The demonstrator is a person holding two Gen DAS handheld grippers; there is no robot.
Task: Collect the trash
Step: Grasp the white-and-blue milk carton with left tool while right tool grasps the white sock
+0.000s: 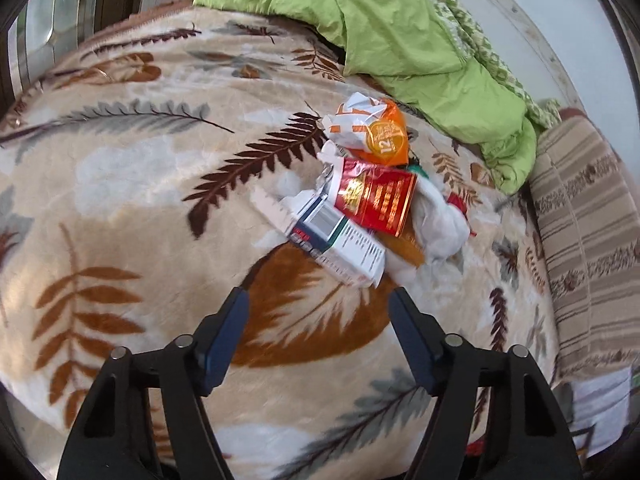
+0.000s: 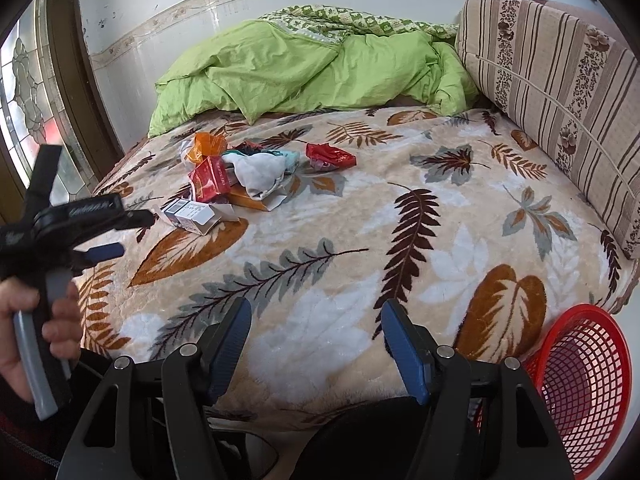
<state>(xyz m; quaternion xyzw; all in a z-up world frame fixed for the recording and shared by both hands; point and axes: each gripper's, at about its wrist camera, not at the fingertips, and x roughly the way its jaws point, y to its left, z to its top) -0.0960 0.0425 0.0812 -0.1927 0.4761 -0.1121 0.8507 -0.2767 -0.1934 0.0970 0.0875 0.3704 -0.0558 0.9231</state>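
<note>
- The trash lies in a loose heap on the leaf-patterned blanket (image 2: pixel 360 216) covering the bed, toward its far left part, near the green quilt (image 2: pixel 304 68) bunched along the far edge.
- In the heap: a white box (image 1: pixel 340 244) nearest the front, a red packet (image 1: pixel 376 198) touching it, an orange wrapper (image 1: pixel 384 136) behind, and white crumpled paper (image 1: pixel 440 220) to the right.
- A second red wrapper (image 2: pixel 330 156) lies just beside the heap, toward the bed's middle.
- Left gripper (image 1: pixel 318 300) hangs over the blanket just in front of the white box; its jaws stand apart with nothing between them.
- A hand (image 2: pixel 36 320) grips its handle at the bed's left edge.
- Right gripper (image 2: pixel 316 312) is over the near edge of the bed, well apart from the trash; jaws apart, empty.
- A red mesh basket (image 2: pixel 580 380) sits below the bed's near right corner.
- A striped cushion (image 2: pixel 560 92) lines the right edge.
</note>
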